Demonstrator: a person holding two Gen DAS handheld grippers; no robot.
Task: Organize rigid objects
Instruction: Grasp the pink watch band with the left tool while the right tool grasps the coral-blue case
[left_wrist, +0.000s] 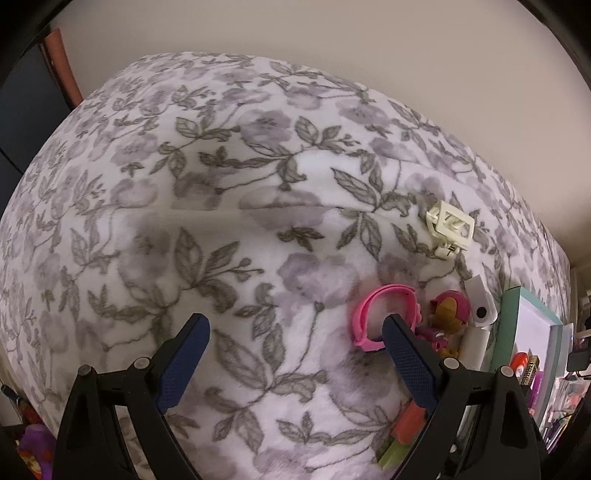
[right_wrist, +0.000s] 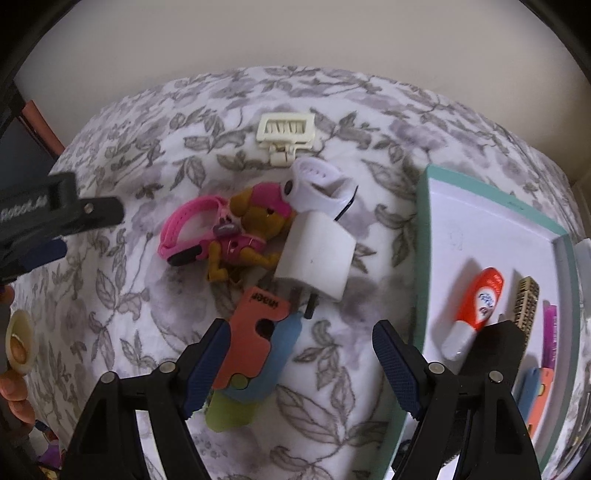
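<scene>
- Right wrist view: right gripper (right_wrist: 299, 354) points down at a floral blanket (right_wrist: 369, 110), jaws spread wide, nothing gripped.
- Between its fingers, nearer the left one: a stacked orange, blue and green toy (right_wrist: 255, 347); the left pad lies just beside the orange piece, contact uncertain.
- Beyond that, a cluster of touching items: white charger block (right_wrist: 317, 254), dog figure in pink (right_wrist: 251, 229), pink wristband (right_wrist: 184, 229) to the left, white strap piece (right_wrist: 314, 184) at the far side.
- Cream plastic clip (right_wrist: 286, 134) lies farther off, just beyond the white strap piece.
- Right side: teal-rimmed tray (right_wrist: 421, 236) holds an orange-and-white tube (right_wrist: 476, 310), a gold ridged piece (right_wrist: 526, 306) and a purple item at the edge, partly hidden.
- Left gripper (right_wrist: 55, 229) enters at the left edge of this view.
- Left wrist view: left gripper (left_wrist: 295, 325) also stands wide open and empty over bare blanket; its right finger overlaps the pink wristband (left_wrist: 380, 314) in the picture, contact unclear.
- Cream clip (left_wrist: 450, 227) sits far right; tray rim (left_wrist: 506, 325) at the right edge.
</scene>
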